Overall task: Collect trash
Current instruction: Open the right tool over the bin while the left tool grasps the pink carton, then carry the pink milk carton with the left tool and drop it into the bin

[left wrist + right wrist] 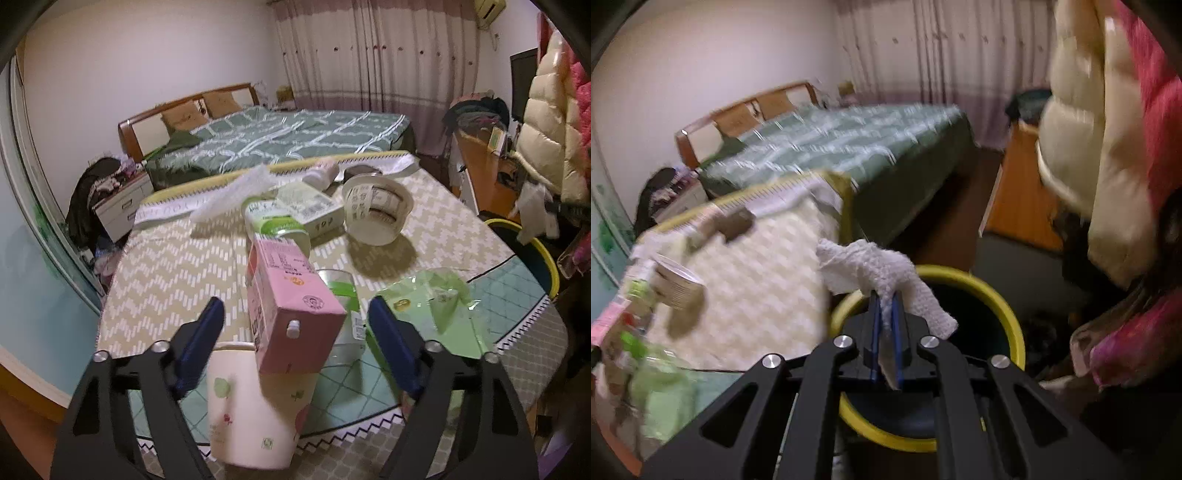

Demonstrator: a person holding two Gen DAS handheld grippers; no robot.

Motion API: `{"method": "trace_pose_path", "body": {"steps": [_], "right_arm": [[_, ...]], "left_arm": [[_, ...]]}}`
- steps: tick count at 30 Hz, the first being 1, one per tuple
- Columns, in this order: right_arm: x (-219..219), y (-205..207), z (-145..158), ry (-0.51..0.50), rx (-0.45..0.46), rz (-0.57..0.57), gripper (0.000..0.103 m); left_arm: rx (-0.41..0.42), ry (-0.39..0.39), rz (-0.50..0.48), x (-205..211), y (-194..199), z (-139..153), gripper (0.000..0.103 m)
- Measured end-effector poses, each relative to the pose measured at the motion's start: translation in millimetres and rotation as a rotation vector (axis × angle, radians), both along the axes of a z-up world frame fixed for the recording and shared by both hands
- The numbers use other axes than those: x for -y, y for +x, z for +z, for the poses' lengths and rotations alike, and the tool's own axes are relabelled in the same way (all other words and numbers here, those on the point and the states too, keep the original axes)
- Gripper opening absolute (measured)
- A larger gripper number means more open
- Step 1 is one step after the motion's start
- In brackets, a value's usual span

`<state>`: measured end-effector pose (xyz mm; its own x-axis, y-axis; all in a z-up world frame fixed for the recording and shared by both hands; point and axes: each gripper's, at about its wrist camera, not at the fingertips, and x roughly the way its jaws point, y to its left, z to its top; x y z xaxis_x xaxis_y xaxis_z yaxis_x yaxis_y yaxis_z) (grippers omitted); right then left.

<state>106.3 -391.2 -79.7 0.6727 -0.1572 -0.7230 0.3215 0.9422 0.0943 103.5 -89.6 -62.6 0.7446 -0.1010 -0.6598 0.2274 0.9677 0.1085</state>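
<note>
My left gripper point(295, 314) is open, its blue pads on either side of a pink carton point(284, 295) that rests tilted on a white cup point(251, 402) on the table point(166, 273). Neither pad touches the carton. My right gripper point(885, 299) is shut on a crumpled white tissue point(882, 273) and holds it above a yellow-rimmed bin point(1008, 314) beside the table. The tissue and bin also show at the far right of the left wrist view, tissue point(533, 210), bin point(546, 254).
On the table lie a green bottle point(273, 218), a white box point(310, 206), a tipped paper bowl point(376, 206), a clear glass point(340, 291), green plastic wrap point(436, 302) and white plastic point(236, 195). A bed point(280, 136) stands behind; jackets point(1100, 147) hang at right.
</note>
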Motion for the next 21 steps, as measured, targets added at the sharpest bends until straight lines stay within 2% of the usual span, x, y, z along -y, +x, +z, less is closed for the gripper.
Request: {"method": "trace_pose_path", "body": {"steps": [4,6,7,10,15,21], "right_arm": [[15,14,-35,0.015,-0.073,-0.049,0.013],[18,15,-43,0.012,-0.085,-0.068,0.027],[16,13,-43,0.009,-0.083,-0.069,0.028],[12,9,-41,0.007,-0.066,-0.055,0.03],[4,5,-34,0.005,-0.04,-0.039,0.033],[-3,-3,-23,0.009,-0.004,-0.024,0.033]], "left_arm": [[-0.022,-0.001,0.01,1,9,-7,0.072],[-0.028,0.006,0.009,3,12,-10,0.066],[-0.03,0.006,0.009,3,13,-10,0.064],[-0.037,-0.002,0.005,3,18,-12,0.052],[-0.017,0.019,-0.001,3,21,-12,0.041],[0.03,0.03,-0.013,2,17,1,0.04]]}}
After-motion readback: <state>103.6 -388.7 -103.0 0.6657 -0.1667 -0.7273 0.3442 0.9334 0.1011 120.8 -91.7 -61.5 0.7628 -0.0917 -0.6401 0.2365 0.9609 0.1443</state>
